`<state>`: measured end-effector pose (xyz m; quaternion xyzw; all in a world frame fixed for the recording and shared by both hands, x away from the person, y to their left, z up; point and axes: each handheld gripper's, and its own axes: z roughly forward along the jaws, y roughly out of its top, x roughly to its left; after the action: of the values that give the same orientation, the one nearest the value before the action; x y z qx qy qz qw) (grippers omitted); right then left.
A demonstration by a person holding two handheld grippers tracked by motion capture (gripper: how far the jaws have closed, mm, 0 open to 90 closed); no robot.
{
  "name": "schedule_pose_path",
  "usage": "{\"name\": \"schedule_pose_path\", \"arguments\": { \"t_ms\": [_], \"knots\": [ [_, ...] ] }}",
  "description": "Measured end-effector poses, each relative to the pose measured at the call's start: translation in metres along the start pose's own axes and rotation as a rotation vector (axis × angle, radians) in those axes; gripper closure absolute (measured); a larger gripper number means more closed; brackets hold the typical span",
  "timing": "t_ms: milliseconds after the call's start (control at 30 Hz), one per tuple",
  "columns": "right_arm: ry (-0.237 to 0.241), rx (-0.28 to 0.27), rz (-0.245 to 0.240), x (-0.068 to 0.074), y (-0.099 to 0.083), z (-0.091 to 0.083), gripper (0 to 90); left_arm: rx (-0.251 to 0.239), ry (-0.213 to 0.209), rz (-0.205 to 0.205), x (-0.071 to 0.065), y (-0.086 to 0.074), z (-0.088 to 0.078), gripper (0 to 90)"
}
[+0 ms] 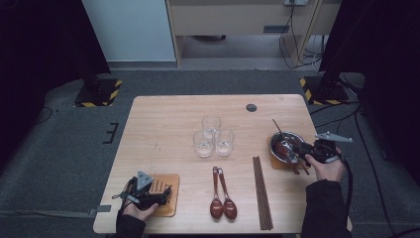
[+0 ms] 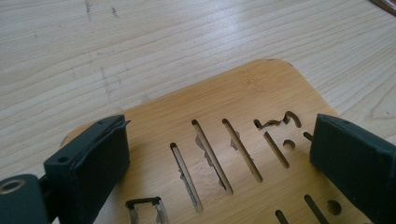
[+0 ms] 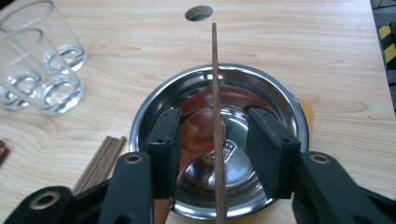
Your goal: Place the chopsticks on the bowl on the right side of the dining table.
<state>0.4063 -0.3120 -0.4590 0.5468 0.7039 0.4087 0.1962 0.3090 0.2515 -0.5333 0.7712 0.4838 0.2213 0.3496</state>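
Chopsticks (image 3: 215, 107) are the item in hand: thin, dark brown sticks laid across a steel bowl (image 3: 285, 107) at the right side of the table (image 1: 163, 124), one end reaching past the bowl's far rim, the other running toward the near edge between the jaws of the right gripper (image 3: 215, 149).

Surface and room: pale wood table with a round dark hole (image 1: 251, 107) near its far edge, standing on grey carpet; black stands with yellow-and-black striped bases sit at the far left and far right.

Bowl contents: a reddish-brown spoon (image 3: 201, 126) lies in the bowl beneath the chopsticks. The bowl rests on a wooden coaster (image 1: 272, 159).

Right gripper: jaws apart, one on each side of the chopsticks, pads clear of them.

Left gripper (image 1: 148, 194): at the near left over a slotted wooden coaster (image 2: 224, 154), jaws wide apart with nothing between them.

View differences: the high view shows three glasses (image 1: 213, 136) at centre, two more spoons (image 1: 223, 201) and a bundle of chopsticks (image 1: 261, 191) near the front. The left gripper view shows the coaster's cut-out slots.
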Motion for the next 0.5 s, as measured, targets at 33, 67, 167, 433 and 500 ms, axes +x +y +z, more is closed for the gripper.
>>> {"name": "schedule_pose_path", "arguments": {
  "t_ms": [33,67,167,433,500],
  "knots": [
    [0.002,-0.001,0.002,0.001,0.000,-0.002,53.4,0.000,0.000,0.000,0.000,0.000,0.000,3.8],
    [0.006,-0.006,0.002,0.001,0.000,-0.004,53.1,0.000,0.000,0.000,0.000,0.000,0.000,3.8],
    [0.020,-0.026,0.013,0.002,0.001,-0.008,51.7,0.000,0.000,0.000,0.000,0.000,0.000,3.8],
    [0.041,-0.048,-0.012,0.014,0.005,-0.017,50.4,0.000,0.000,0.000,0.000,0.000,0.000,3.8],
    [0.048,-0.061,-0.021,0.018,0.006,-0.021,49.8,0.000,0.000,0.000,0.000,0.000,0.000,3.8]
  ]
}}
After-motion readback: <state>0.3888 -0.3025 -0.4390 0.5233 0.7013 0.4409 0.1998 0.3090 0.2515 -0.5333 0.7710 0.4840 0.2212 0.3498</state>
